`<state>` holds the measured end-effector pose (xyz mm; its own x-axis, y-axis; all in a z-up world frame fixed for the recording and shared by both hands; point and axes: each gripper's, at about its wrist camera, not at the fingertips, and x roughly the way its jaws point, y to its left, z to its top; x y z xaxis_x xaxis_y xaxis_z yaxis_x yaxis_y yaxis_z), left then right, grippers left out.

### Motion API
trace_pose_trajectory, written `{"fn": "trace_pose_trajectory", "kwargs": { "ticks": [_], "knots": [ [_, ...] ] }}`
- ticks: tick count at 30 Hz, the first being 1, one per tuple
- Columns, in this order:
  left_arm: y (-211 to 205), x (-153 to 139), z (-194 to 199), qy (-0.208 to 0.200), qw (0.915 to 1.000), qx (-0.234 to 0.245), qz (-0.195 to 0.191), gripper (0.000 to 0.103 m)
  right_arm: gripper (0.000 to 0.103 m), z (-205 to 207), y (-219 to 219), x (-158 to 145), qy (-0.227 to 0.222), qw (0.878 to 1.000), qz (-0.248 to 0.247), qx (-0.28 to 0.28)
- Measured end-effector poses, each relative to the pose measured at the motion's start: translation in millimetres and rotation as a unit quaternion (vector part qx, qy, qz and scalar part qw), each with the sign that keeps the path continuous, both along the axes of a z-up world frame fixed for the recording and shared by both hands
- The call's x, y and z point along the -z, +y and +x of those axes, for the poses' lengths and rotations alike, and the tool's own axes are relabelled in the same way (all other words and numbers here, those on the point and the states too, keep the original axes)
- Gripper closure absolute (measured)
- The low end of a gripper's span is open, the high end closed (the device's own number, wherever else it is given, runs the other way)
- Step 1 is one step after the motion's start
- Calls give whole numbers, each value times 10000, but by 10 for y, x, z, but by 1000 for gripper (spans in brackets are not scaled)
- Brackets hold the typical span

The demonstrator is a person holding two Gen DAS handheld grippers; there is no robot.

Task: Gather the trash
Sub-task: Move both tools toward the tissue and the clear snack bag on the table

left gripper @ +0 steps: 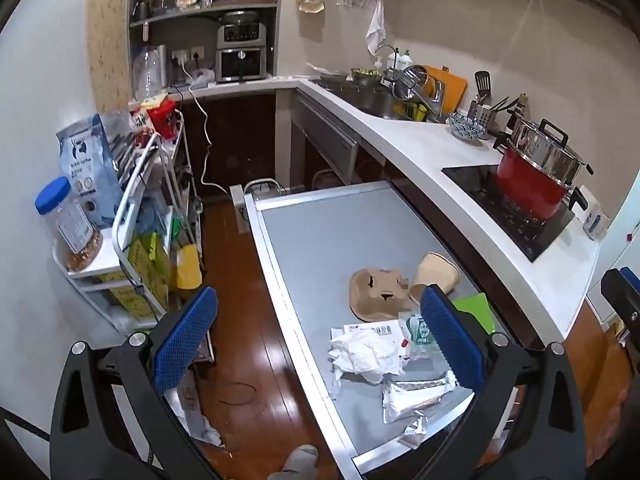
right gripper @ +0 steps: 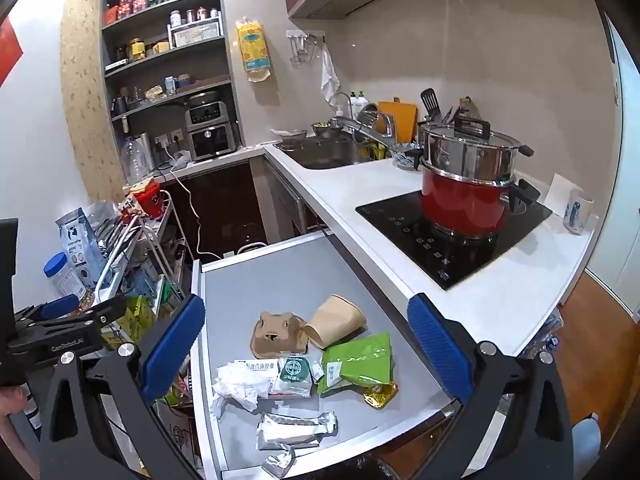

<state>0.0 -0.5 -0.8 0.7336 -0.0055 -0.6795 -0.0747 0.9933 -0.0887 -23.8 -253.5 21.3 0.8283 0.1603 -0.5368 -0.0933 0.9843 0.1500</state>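
Right wrist view: litter heaped on grey tabletop, both jaws spread

Litter lies at the near end of the grey tabletop (right gripper: 280, 272). A paper cup (right gripper: 337, 320) lies on its side, long axis diagonal, mouth toward the near left, touching a brown pulp cup carrier (right gripper: 278, 334). A green pouch (right gripper: 358, 362) lies near right, beside a gold sachet (right gripper: 380, 394). Crumpled white tissue (right gripper: 236, 390) sits near left. A silver wrapper (right gripper: 296, 428) lies with its long axis across the frame, nearest the camera. The right gripper (right gripper: 308, 356) hovers above the heap, jaws spread wide, nothing between them. The left gripper (left gripper: 320, 340) likewise hangs over the litter, jaws spread and empty.
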Motion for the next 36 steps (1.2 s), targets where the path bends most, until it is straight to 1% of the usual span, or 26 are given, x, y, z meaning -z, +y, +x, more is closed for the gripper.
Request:
{"fn": "trace_pose_trajectory", "kwargs": {
  "ticks": [2, 6, 9, 13, 17, 21, 23, 25, 27, 29, 30, 31, 34, 36],
  "knots": [
    [-27, 7, -10, 9, 10000, 36, 49, 2, 4, -3, 3, 14, 17, 10000, 1, 15],
    [-77, 6, 13, -41, 9996, 89, 281, 2, 4, 11, 13, 40, 80, 10000, 1, 28],
    [-64, 3, -36, -56, 9995, 183, 268, 2, 4, 22, 9, 48, 102, 9999, 0, 34],
    [-98, 69, -23, 13, 9990, 243, 374, 2, 4, 29, -9, 87, 159, 9998, -77, 63],
    [-98, 120, -42, 45, 9987, 189, 463, 2, 4, 34, -43, 147, 259, 9996, -57, 107],
    [-78, 152, -18, -32, 9992, 146, 375, 2, 4, 70, -55, 217, 381, 9990, -173, 182],
    [-50, 184, -3, -19, 9995, 225, 200, 2, 4, 82, -53, 254, 394, 9983, -355, 256],
    [-23, 228, 11, 68, 9994, 328, 47, 2, 4, 81, -72, 293, 402, 9980, -403, 269],
    [-7, 288, 11, 125, 9986, 502, -123, 2, 4, 90, -105, 337, 441, 9982, -325, 233],
    [4, 373, -3, 195, 9978, 581, -239, 2, 4, 112, -130, 401, 540, 9981, -230, 202],
    [7, 406, -20, 261, 9972, 601, -359, 2, 4, 126, -137, 437, 585, 9980, -186, 178],
    [-4, 459, -29, 331, 9968, 640, -350, 2, 4, 137, -133, 460, 622, 9978, -163, 160],
    [-74, 647, -19, 596, 9953, 758, -8, 2, 4, 218, -83, 593, 770, 9970, -98, -51],
    [-145, 747, -6, 710, 9939, 845, 83, 2, 4, 279, -43, 671, 867, 9961, -54, -164]
  ]
}}
